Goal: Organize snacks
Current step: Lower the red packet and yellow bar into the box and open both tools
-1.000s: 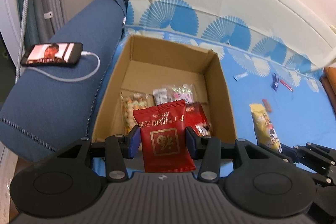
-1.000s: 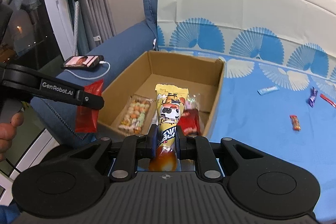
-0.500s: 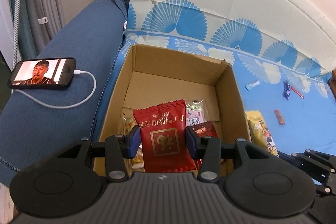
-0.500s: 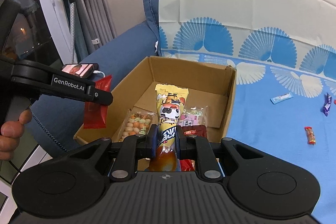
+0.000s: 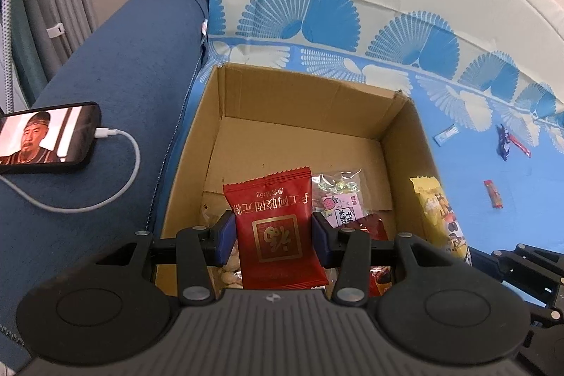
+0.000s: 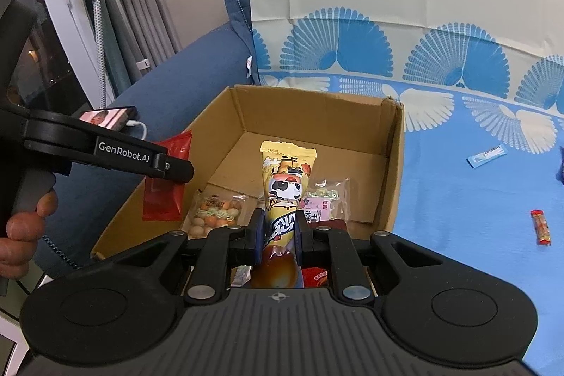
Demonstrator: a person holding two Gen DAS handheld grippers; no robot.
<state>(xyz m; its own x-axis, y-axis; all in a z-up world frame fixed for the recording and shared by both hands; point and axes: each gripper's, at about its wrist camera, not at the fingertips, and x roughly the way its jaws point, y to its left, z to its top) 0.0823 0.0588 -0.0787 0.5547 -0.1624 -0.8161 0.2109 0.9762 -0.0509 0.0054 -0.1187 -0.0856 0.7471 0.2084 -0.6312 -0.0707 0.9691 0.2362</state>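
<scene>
Snacks [image 5: 273, 228] – clamped in both tools – now hover nearer the box [image 5: 405, 129].

Phone [image 5: 46, 138] cut off by the left wrist view's left edge, peanut bag [image 5: 225, 266] mostly hidden behind the left gripper's [image 5: 273, 231] pad and red packet [image 5: 276, 231], dark red pouch [image 6: 315, 275] in the cardboard box [image 6: 391, 171] largely covered by the right gripper [image 6: 278, 231], print on the small blue wrapper [image 6: 488, 155] too small to read

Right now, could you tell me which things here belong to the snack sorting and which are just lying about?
Part of the job: red packet in the left hand-held gripper; yellow packet in the right hand-held gripper; cardboard box; loose snacks on the blue cover.

Just lying about: phone, charging cable, sofa arm.
</scene>
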